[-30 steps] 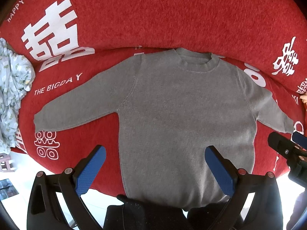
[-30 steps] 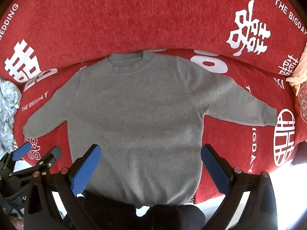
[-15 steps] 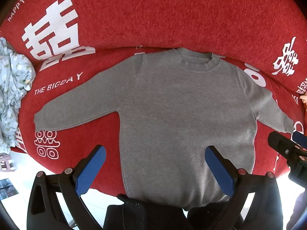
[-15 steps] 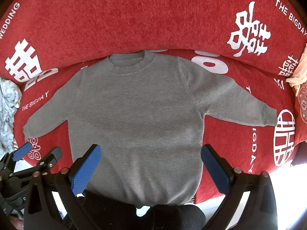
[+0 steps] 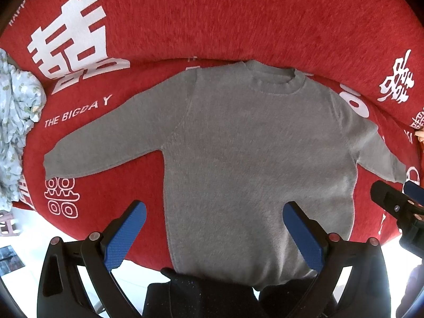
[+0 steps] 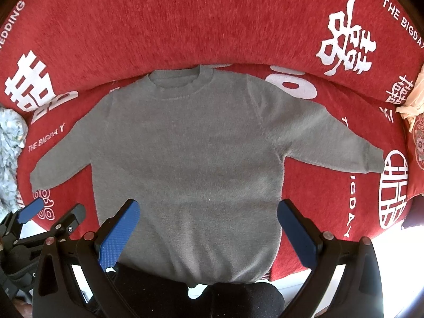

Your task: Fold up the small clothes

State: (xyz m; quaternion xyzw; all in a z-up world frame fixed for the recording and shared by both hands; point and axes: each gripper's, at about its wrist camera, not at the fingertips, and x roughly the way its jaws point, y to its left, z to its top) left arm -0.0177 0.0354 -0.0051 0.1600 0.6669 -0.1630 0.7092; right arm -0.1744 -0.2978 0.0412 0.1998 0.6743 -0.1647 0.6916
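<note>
A: Starting with the left wrist view. Grey sweater (image 5: 254, 159) lies flat, front up, on the red sofa cover (image 5: 238, 21), neckline toward the backrest, both sleeves spread out to the sides. Hem hangs at the front edge of the seat.

B: Left gripper (image 5: 214, 233)?

A: Fingers (image 5: 124, 235) wide apart, blue pads facing inward, nothing between them. They hover above the lower body of the sweater, apart from it. Patterned pale cloth (image 5: 16, 132) bunched at the left edge of the seat, well apart from the sleeve cuff. Part of the other gripper enters at the right edge, near the right cuff.

B: Right wrist view?

A: Same sweater (image 6: 190, 164), same layout: collar at the far side, sleeves angled outward and down. Right gripper (image 6: 209, 230) also fully spread, fingers (image 6: 298, 235) empty, framing the hem region without contact. Left gripper (image 6: 50, 212) visible at lower left, beside the left cuff; blue pad tip shows. Cover (image 6: 185, 18) carries white characters and "THE BIGDAY" lettering. Cream fabric (image 6: 410, 98) at the far right edge; cannot tell what it is.

B: Folds?

A: None visible.
</note>
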